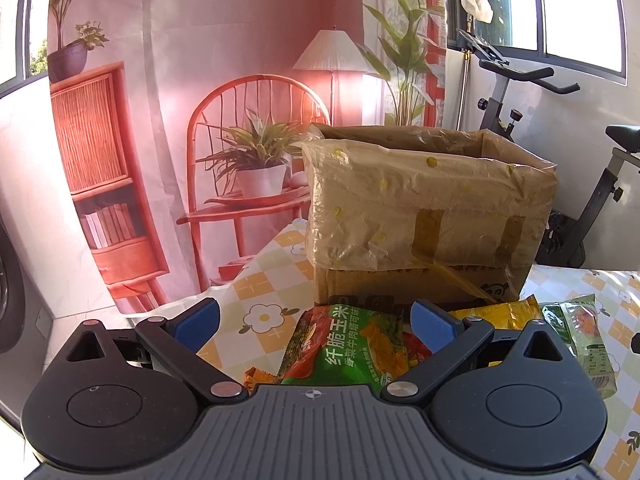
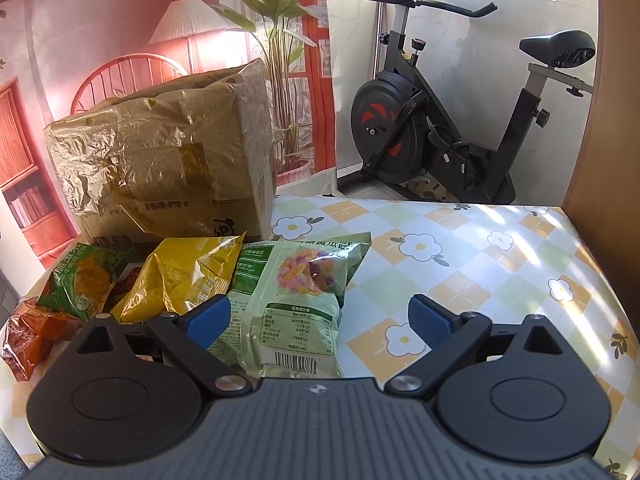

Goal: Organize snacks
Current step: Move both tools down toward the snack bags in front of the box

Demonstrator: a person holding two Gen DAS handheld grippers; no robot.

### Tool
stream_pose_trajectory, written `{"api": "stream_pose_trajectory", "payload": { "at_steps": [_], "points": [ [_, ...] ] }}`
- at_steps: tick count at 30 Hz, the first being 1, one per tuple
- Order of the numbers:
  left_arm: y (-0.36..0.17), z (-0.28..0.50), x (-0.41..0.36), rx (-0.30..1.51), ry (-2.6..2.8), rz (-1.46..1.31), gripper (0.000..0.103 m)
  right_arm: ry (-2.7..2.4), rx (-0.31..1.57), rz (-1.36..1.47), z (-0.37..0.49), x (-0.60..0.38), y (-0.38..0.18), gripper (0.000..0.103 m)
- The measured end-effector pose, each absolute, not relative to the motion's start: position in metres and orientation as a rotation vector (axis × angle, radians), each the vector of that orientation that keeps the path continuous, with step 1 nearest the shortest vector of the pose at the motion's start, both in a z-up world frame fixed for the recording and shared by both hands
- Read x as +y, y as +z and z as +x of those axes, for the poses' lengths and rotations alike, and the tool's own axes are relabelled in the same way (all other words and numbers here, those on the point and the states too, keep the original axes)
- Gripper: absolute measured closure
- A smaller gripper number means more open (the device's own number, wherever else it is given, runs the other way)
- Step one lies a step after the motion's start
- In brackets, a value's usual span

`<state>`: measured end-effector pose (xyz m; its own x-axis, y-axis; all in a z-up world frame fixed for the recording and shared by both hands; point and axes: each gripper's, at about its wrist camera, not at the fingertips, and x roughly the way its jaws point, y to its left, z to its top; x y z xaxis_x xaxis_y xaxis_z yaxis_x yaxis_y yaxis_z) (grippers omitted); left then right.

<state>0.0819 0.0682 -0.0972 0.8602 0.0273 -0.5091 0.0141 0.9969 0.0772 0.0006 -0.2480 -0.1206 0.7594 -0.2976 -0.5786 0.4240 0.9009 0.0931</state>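
**Snack bags heaped before a plastic-lined carton on a flowered table**

The table (image 2: 460, 248) wears a checked oilcloth of yellow, green and white squares with daisy prints, sunlit at 3 o'clock in the right wrist view. Behind it hangs a printed backdrop (image 1: 200, 80) of a red chair, lamp and plants; an exercise bike (image 2: 432, 128) stands on the tiled floor at 1 o'clock by the window.

A cardboard box (image 1: 424, 240) sits at 12 o'clock in the left wrist view, its top open and lined with crinkled clear plastic taped down the front; its inside cannot be seen.

Just in front of it lie the snacks, touching one another: a green-and-red corn snack bag (image 1: 348, 344), a yellow bag (image 2: 188, 276), a pale green bag (image 2: 296, 300) back side up, and a small orange packet (image 2: 32, 336) at 9 o'clock.

The left gripper (image 1: 316, 322) has its fingers spread wide over the corn snack bag, holding nothing. The right gripper (image 2: 320, 320) is likewise spread, empty, above the pale green bag
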Motion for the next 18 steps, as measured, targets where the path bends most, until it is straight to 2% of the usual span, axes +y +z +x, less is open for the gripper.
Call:
{"api": "stream_pose_trajectory", "payload": {
  "at_steps": [18],
  "points": [
    [-0.110,0.080,0.098,0.575,0.032,0.033,0.001,-0.373,0.615,0.203,0.013,-0.253,-0.141,0.006]
  ]
}}
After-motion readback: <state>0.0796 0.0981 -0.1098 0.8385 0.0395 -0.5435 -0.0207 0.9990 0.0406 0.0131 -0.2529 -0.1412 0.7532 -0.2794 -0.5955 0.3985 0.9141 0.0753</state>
